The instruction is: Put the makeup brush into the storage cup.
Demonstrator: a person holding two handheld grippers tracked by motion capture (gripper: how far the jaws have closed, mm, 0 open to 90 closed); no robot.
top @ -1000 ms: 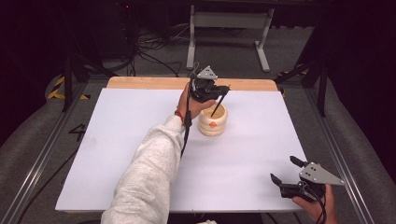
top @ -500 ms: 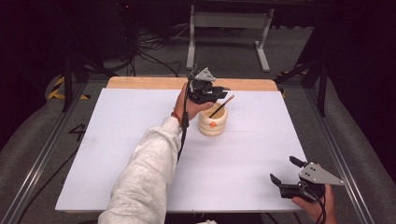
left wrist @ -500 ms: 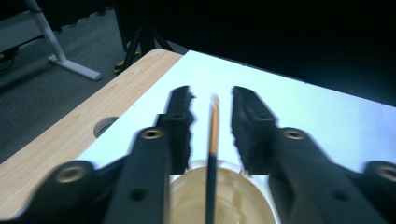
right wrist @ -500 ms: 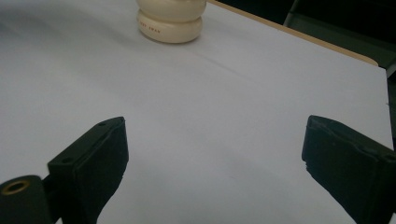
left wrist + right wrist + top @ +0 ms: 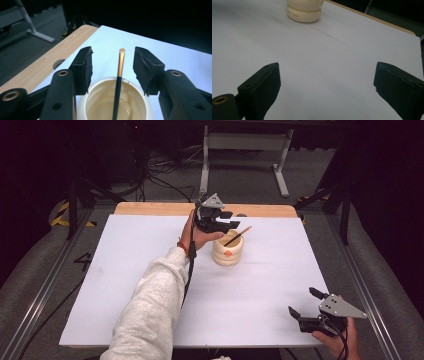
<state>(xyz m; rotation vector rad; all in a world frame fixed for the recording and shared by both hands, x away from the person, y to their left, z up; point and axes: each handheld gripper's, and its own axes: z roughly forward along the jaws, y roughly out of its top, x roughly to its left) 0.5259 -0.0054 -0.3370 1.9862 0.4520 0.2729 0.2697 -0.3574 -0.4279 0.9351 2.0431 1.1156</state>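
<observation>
A thin stick (image 5: 119, 75) stands in a small cream cup (image 5: 228, 251). The stick is black low down and orange-brown near the top. It leans on the rim of the cup, and its top points up and away toward the far right side. The cup is round and bumpy on the outside, with a small orange mark on its front. It sits on the white bench (image 5: 150, 270), toward the far edge and near the middle.

The left gripper (image 5: 113, 65) is just above the cup, held in a hand (image 5: 197, 236) that comes from a light grey sleeve (image 5: 150, 310). Its two black fingers (image 5: 83, 67) are apart, one on each side of the stick's top, and they have just been opening. The stick is between them, but neither finger touches it.

The right gripper (image 5: 304, 304) is well away from the cup, low at the near right corner of the bench. Its fingers (image 5: 264, 82) are wide apart with nothing between them, just the white bench under them.

Past the white top, a strip of wood (image 5: 150, 209) shows along the far edge of the bench.
</observation>
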